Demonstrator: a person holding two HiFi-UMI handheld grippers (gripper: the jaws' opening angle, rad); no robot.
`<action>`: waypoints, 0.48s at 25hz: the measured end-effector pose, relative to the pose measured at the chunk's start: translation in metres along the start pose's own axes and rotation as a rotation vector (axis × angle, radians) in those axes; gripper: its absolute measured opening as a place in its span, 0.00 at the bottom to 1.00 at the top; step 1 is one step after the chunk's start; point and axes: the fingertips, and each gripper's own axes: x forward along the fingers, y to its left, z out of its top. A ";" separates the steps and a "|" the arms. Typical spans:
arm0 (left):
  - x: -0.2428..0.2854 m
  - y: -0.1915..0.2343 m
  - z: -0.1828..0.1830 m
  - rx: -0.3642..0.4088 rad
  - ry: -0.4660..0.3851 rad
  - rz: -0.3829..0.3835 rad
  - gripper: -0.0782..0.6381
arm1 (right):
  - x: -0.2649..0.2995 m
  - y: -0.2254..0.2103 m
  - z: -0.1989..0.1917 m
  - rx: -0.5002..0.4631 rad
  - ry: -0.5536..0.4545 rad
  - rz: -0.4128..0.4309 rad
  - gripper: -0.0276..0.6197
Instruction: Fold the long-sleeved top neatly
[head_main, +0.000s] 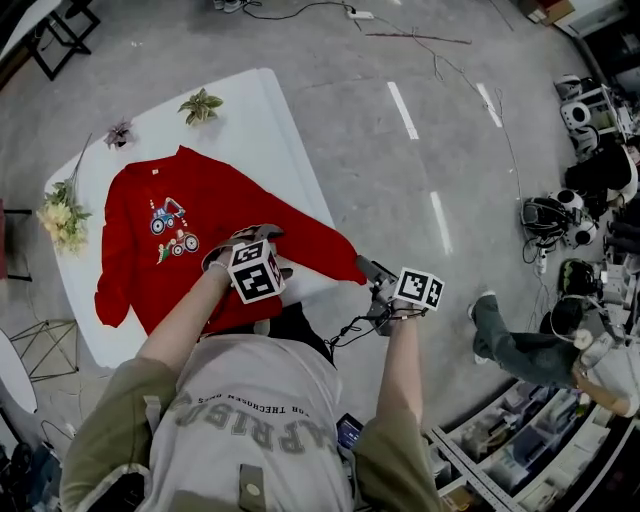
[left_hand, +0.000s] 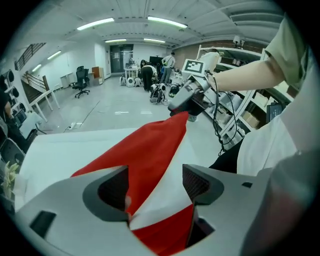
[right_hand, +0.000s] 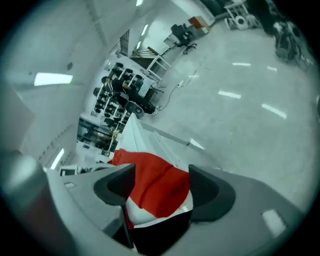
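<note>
A big room with a grey floor (head_main: 380, 170) is all around, and a white counter (head_main: 265, 115) stands in it. The red long-sleeved top (head_main: 205, 200) lies flat on the counter, front up, with a little tractor picture (head_main: 172, 228) on its chest. One sleeve (head_main: 318, 240) is stretched out to the right, down to the counter's near right corner. My right gripper (right_hand: 160, 186) is just at the end of that sleeve. Its jaws are wide apart, and the red cuff shows between them, but they do not squeeze it. My left gripper (left_hand: 155, 181) hangs over the near part of the top, by where that sleeve starts. Its jaws are wide too and hold nothing. Yellow flowers (head_main: 62, 215) lie at the counter's left edge, and a green sprig (head_main: 200, 105) lies at the far end.
</note>
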 end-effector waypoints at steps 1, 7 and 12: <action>0.005 -0.005 0.000 -0.006 0.008 -0.011 0.56 | 0.002 -0.004 0.004 0.042 -0.010 0.016 0.54; 0.028 -0.026 -0.010 -0.034 0.077 -0.048 0.56 | 0.024 -0.031 0.003 0.165 0.041 0.029 0.54; 0.031 -0.028 -0.008 -0.053 0.087 -0.029 0.56 | 0.035 -0.030 -0.005 0.187 0.088 0.052 0.52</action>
